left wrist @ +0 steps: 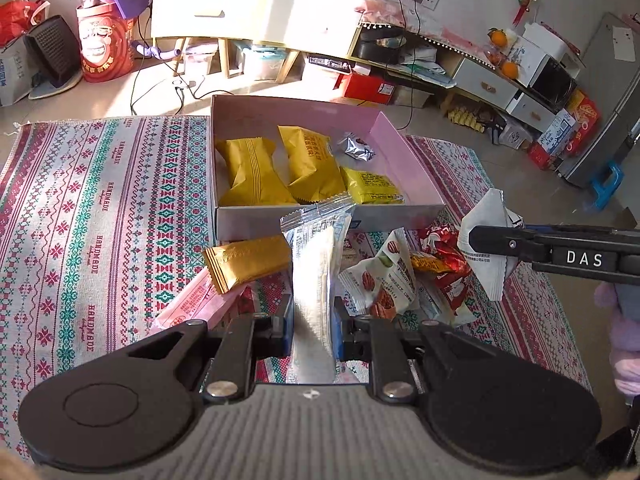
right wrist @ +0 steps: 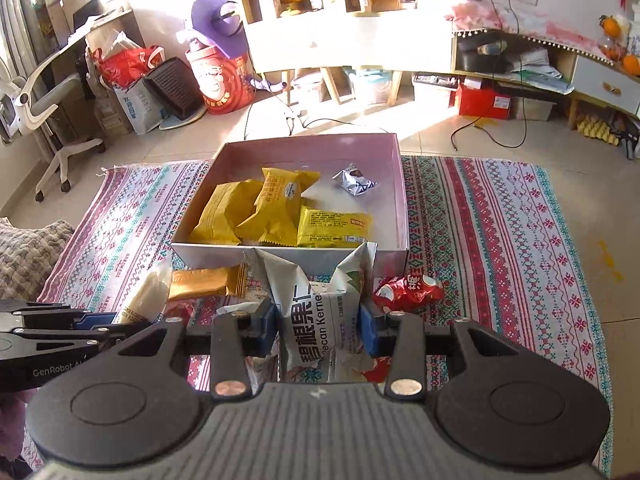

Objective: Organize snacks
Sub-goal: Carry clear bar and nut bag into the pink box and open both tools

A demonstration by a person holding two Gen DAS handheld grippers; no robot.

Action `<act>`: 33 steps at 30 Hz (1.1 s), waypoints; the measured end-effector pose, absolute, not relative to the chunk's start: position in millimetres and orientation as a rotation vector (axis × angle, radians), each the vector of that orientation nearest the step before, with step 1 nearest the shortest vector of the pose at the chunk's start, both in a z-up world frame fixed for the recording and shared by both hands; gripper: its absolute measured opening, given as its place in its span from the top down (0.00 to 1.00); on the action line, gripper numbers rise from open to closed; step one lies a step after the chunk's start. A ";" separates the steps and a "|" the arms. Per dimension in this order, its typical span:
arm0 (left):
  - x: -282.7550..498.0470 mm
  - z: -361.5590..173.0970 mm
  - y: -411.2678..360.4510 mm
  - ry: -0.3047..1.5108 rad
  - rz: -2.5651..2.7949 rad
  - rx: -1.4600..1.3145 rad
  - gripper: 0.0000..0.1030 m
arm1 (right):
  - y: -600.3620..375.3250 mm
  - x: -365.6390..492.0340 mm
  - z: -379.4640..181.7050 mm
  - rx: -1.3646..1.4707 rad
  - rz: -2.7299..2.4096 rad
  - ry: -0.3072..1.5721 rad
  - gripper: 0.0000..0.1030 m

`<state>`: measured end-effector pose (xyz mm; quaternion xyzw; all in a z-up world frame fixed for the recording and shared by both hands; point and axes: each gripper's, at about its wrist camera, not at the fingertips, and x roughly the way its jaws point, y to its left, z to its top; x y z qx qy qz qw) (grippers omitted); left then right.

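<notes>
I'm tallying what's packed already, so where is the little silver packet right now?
The silver packet lies inside the pink box, toward its far right corner, apart from the yellow packets on the left.

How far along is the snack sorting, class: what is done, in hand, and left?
Done: four packets lie in the pink box, three yellow and one silver.
In hand: the left gripper clamps a clear long packet; the right gripper clamps a pecan packet.
Left: a gold packet and a red packet on the cloth.
</notes>
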<state>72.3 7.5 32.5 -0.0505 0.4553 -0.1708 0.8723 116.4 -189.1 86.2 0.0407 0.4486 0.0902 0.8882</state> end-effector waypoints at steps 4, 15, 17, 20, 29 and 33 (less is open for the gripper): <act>100.2 42.2 1.8 0.918 -0.338 -0.095 0.78 | -194.3 148.3 83.9 0.109 0.170 0.926 0.64; 195.7 30.0 -20.7 0.893 -0.231 -0.051 0.78 | -197.5 221.6 51.1 0.063 0.092 0.917 0.63; 208.3 23.4 -20.4 0.899 -0.212 -0.064 0.78 | -198.2 230.2 46.0 0.057 0.081 0.909 0.63; 226.3 15.5 -15.6 0.914 -0.195 -0.111 0.78 | -197.7 240.0 38.9 0.046 0.068 0.904 0.63; 240.4 13.3 -15.6 0.881 -0.177 -0.110 0.75 | -194.3 247.2 30.3 0.060 0.056 0.894 0.55; 233.3 18.7 -15.3 0.839 -0.186 -0.109 0.53 | -196.6 242.6 40.0 0.084 0.073 0.866 0.43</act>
